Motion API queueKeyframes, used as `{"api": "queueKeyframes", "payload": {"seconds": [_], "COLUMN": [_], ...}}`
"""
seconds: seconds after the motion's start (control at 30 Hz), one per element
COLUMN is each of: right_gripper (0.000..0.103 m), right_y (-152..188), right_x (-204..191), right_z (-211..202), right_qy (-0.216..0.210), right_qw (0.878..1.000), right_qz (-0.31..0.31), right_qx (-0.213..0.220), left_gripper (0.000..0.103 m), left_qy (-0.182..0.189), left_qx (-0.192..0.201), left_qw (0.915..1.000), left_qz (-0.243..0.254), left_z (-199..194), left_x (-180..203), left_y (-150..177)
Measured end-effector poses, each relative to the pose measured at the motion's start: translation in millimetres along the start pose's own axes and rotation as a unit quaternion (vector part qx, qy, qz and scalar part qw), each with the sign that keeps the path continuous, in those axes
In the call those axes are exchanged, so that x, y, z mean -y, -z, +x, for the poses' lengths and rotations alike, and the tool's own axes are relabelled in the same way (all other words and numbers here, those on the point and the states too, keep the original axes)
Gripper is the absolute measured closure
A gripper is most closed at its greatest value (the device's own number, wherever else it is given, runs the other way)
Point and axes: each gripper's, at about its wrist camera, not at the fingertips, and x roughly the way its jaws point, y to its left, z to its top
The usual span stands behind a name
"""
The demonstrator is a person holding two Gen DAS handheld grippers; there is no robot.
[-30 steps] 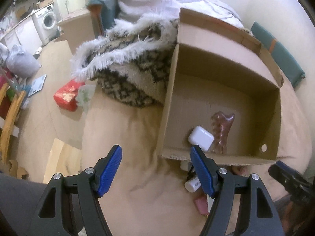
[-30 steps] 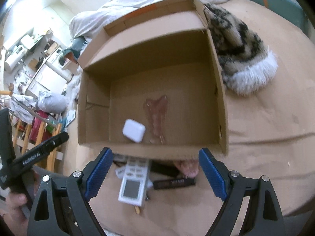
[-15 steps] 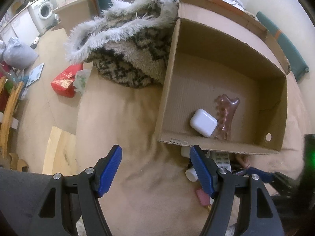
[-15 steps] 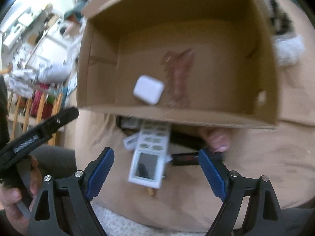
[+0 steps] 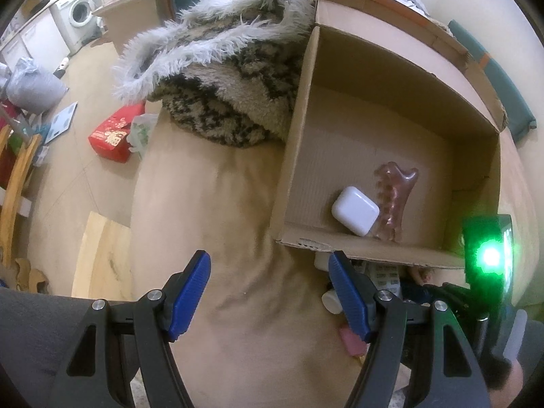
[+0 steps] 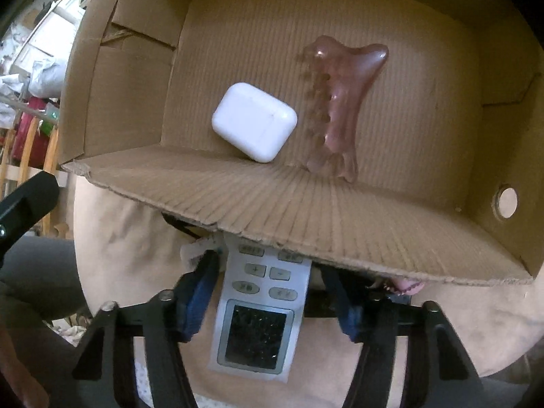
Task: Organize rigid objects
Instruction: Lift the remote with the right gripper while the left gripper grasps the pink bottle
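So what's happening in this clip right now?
A person is tidying small hard items into a cardboard box on a bed. A white earbud case and a pink comb-like tool already lie inside. The right gripper is closing around a white remote control lying just in front of the box; a gap still shows on its right side. The left gripper hangs open over bare bedcover, holding nothing.

The right tool (image 6: pixel 268 301) closes its blue jaws around a white remote control (image 6: pixel 260 309) lying on the tan bed cover (image 6: pixel 136 234), pads not yet pressing. Just beyond, the cardboard box (image 6: pixel 306 214) holds a white earbud case (image 6: pixel 254 121) beside a pink comb (image 6: pixel 335 108).
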Motion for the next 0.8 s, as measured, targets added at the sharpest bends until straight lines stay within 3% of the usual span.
{"api": "queueKeyframes", "payload": {"seconds": [0.4,0.6,0.7,0.8], "right_gripper": [0.057,0.057,0.057,0.057], "right_y": [44.9,54.8,65.8,65.2], "right_x": [34.4,51.4,58.9,59.4], "right_z": [-32.6,-53.9,-57.6,-55.8], "right_qy": [-0.019,-0.021,-0.027,-0.041], "right_qw": [1.0,0.998,0.998,0.996], "right_qz": [0.002,0.021,0.031,0.045], "right_qx": [0.015,0.046,0.057,0.063], "left_gripper": [0.034,0.034,0.035,0.035], "left_qy": [0.01,0.046,0.047,0.04], "left_qx": [-0.027,-0.101,-0.14,-0.152], "left_qw": [0.9996,0.9938,0.9889,0.9872], "left_qz": [0.003,-0.008,-0.018,-0.026], "left_z": [11.5,39.0,58.2,69.0], "left_x": [3.7,20.1,32.8,45.4], "left_y": [13.0,41.8,53.6,61.2]}}
